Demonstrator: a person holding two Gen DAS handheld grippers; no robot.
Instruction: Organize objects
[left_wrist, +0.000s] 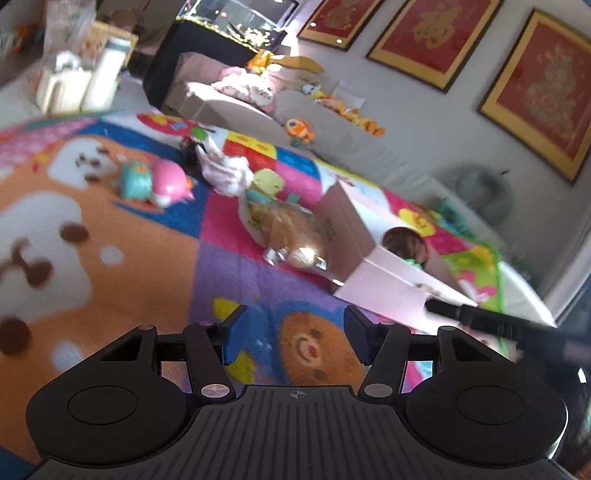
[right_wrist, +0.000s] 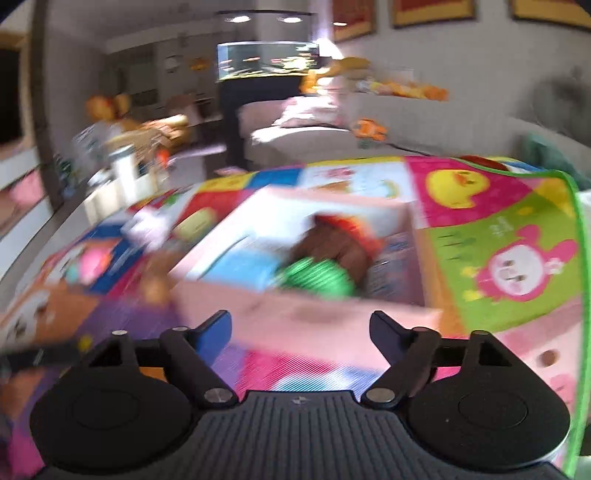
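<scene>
The left gripper (left_wrist: 291, 338) hovers above the colourful cartoon-printed foam play mat (left_wrist: 110, 236), its jaws spread wide with nothing between them. The right gripper (right_wrist: 301, 332) hangs just short of the near wall of the pale pink open cardboard box (right_wrist: 295, 317), jaws likewise wide and empty.

In the left view, the box sits at about two o'clock, and a clear plastic bag of golden-brown contents (left_wrist: 291, 236) lies touching its near side at twelve. Farther out, at ten to eleven o'clock, a pink-and-teal rounded plush toy (left_wrist: 155, 182) and a white crumpled cloth bundle (left_wrist: 229, 173) remain loose on the mat.

Inside the box, the right view shows a green ribbed round object (right_wrist: 317, 278) and a brown-and-red soft item (right_wrist: 340, 243), both too blurred to identify.

The risks, as I judge them: the right view is heavily smeared, suggesting fast motion, so the jaws could clip the box rim and shove it. The bag looks slippery and may slide out of a loose pinch.
</scene>
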